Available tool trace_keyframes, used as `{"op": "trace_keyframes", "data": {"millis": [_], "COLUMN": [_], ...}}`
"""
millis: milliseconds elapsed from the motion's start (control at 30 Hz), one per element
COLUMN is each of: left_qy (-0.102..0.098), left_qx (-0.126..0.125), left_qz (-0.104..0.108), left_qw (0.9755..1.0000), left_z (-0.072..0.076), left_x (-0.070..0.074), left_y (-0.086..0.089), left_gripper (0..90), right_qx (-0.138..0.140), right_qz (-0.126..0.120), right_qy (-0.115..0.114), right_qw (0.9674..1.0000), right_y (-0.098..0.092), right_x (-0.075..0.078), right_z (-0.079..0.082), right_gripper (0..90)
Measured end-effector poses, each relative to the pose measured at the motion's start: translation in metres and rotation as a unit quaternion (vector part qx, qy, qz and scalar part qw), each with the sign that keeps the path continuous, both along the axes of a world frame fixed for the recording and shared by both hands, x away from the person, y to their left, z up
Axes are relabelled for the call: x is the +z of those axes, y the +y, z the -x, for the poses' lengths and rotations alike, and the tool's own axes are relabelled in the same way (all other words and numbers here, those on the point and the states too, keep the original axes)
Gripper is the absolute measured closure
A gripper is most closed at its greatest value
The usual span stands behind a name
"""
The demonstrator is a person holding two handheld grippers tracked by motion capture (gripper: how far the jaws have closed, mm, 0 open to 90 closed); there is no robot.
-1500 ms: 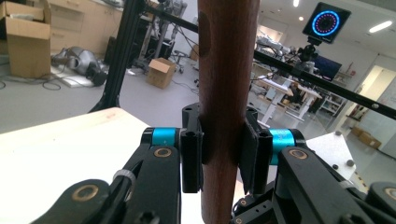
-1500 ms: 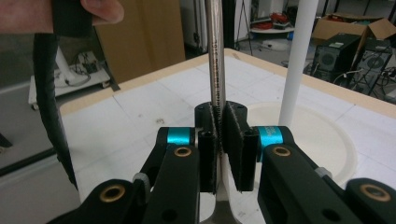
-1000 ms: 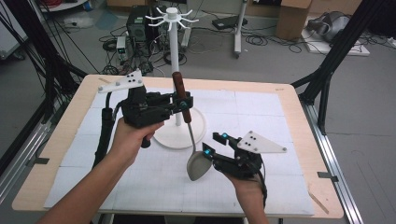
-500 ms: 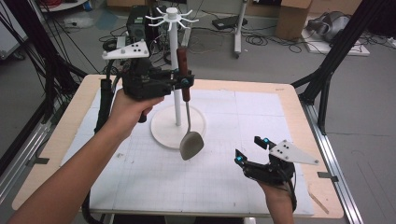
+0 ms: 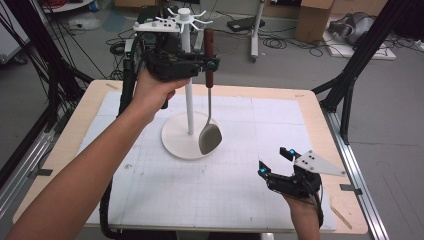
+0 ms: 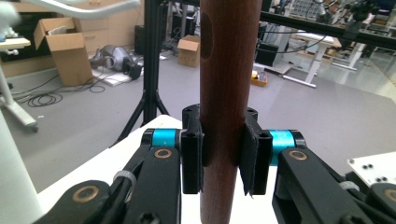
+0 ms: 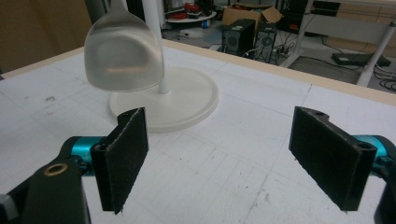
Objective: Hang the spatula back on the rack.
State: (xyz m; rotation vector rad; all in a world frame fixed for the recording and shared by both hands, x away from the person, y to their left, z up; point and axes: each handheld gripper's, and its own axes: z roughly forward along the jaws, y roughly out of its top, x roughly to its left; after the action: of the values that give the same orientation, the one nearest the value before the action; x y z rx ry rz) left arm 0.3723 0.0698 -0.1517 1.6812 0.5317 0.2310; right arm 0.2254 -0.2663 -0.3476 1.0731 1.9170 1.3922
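A spoon with a dark wooden handle and a metal bowl hangs upright beside the white rack's pole. My left gripper is shut on that handle, high up near the rack's hooks. In the left gripper view the pads press on both sides of the handle. My right gripper sits low at the table's front right; its jaws have just been opening and nothing is between them. The right gripper view has the open right gripper facing the spoon's bowl and the rack's round base.
The rack stands on a white gridded mat over the wooden table. Black tripod legs stand by the table's far right corner. Cables and boxes lie on the floor beyond.
My left gripper has lifted the spoon up and back toward the rack's top. My right gripper has let go of the spoon's bowl, opened, and drawn away to the front right.
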Motion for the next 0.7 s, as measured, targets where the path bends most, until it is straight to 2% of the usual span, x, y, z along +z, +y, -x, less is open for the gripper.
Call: {"op": "trace_keyframes", "data": {"millis": [367,700], "left_qy": [0.014,0.024], "left_qx": [0.026,0.05], "left_qz": [0.012,0.005], "left_qw": [0.9995,0.9985], "left_z": [-0.013,-0.02], "left_x": [0.005,0.003], "left_y": [0.006,0.012], "left_gripper": [73.0,72.9], "right_qx": [0.005,0.005], "right_qz": [0.001,0.0], "right_qy": [-0.001,0.0], "right_qw": [1.0,1.0], "right_y": [0.002,0.002], "right_x": [0.0,0.0], "right_z": [-0.001,-0.001], "right_gripper": [18.4,18.4]}}
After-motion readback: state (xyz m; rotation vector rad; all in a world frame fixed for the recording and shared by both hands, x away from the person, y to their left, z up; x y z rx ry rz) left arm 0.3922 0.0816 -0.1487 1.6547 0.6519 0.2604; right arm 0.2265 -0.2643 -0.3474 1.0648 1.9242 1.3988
